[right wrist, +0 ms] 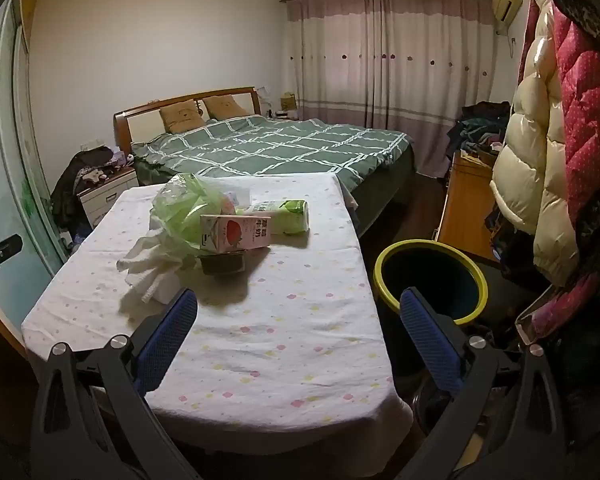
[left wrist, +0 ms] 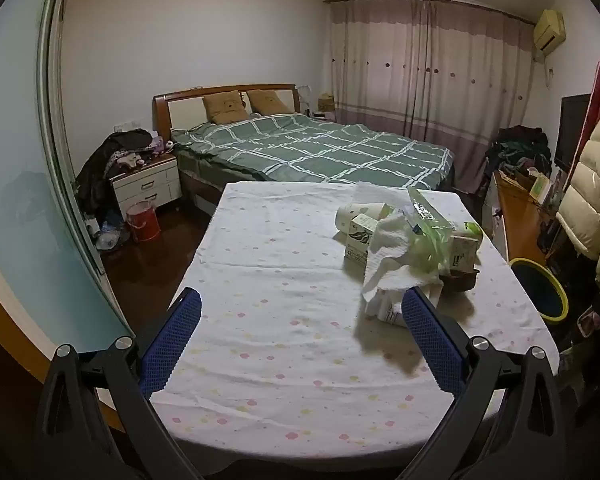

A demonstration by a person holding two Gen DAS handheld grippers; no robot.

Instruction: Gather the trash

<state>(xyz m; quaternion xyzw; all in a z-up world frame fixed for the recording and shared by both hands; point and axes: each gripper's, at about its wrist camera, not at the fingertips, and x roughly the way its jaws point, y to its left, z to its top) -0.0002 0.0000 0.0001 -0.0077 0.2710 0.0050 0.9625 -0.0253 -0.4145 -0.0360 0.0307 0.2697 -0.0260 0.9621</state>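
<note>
- Trash pile: crumpled white paper towel (left wrist: 392, 256), translucent green plastic bag (right wrist: 188, 212), white strawberry milk carton (right wrist: 236, 233) and green-and-white carton (right wrist: 288, 216), heaped touching one another on the far right part of the desk.
- Desk (left wrist: 276, 320): covered by a white cloth with pastel dots.
- Dark round bin with yellow rim (right wrist: 430, 280): on the floor just right of the desk.
- Left hand-held gripper (left wrist: 300, 340): released, blue pads wide apart, nothing between.
- Right hand-held gripper (right wrist: 300, 340): likewise released and empty.
- Green checked bed (left wrist: 312, 152): beyond the desk.

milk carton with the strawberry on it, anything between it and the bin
Nothing visible. The strawberry milk carton lies on the near right of the trash pile, and only bare tablecloth separates it from the yellow-rimmed bin standing off the table's right edge.
</note>
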